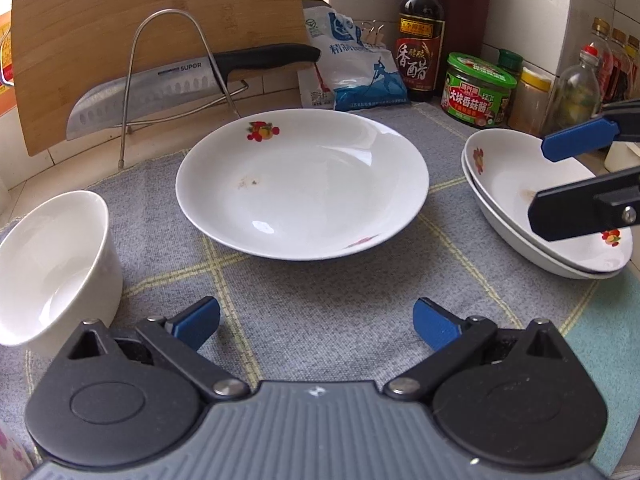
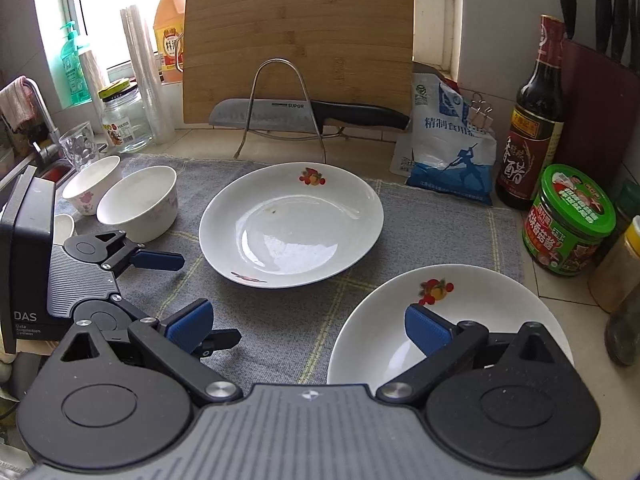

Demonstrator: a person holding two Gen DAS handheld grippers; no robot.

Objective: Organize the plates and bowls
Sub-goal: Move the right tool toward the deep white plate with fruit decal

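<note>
A white plate with a fruit print (image 1: 302, 184) (image 2: 292, 224) lies in the middle of the grey mat (image 1: 320, 300). My left gripper (image 1: 316, 320) (image 2: 204, 300) hovers open just in front of it, empty. A plain white bowl (image 1: 52, 264) (image 2: 138, 204) stands at its left, and a flowered bowl (image 2: 92, 190) behind that. Two matching plates sit stacked (image 1: 516, 184) (image 2: 472, 304) at the mat's right edge. My right gripper (image 2: 308, 326) (image 1: 546, 180) is open above this stack, its right finger over the top plate's inside, its left finger over the mat.
A knife (image 2: 312, 114) rests in a wire rack (image 2: 280, 104) before a bamboo cutting board (image 2: 298, 40). A salt bag (image 2: 448, 152), vinegar bottle (image 2: 532, 136) and green jar (image 2: 568, 220) line the right. A glass (image 2: 80, 146) and a lidded jar (image 2: 124, 116) stand at the back left.
</note>
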